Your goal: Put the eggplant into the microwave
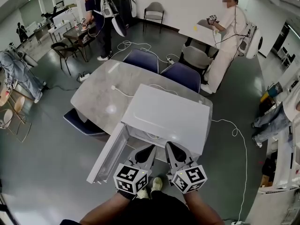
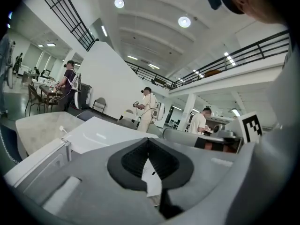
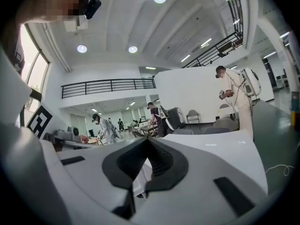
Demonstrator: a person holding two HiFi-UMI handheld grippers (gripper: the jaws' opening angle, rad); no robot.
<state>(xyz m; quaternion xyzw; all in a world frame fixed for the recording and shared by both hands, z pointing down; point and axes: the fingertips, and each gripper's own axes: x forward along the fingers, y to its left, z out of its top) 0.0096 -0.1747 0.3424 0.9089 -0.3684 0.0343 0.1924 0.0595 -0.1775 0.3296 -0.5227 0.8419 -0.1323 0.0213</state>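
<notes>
The white microwave (image 1: 164, 116) stands on a grey table (image 1: 98, 97), its door (image 1: 107, 154) swung open to the left. Both grippers hover side by side just in front of and above the microwave's front edge. My left gripper (image 1: 151, 148) is shut with nothing between its pads (image 2: 140, 159). My right gripper (image 1: 168, 145) is likewise shut and empty, as the right gripper view shows (image 3: 148, 140). The microwave top (image 2: 105, 135) lies below the left jaws, and the same top (image 3: 220, 149) lies below the right jaws. No eggplant shows in any view; the microwave's inside is hidden.
Two blue chairs (image 1: 161, 67) stand behind the table and one (image 1: 79, 122) at its left. A white cable (image 1: 123, 93) lies on the tabletop; more cables (image 1: 234, 132) trail over the floor. Other people (image 1: 96, 18) work at tables farther off.
</notes>
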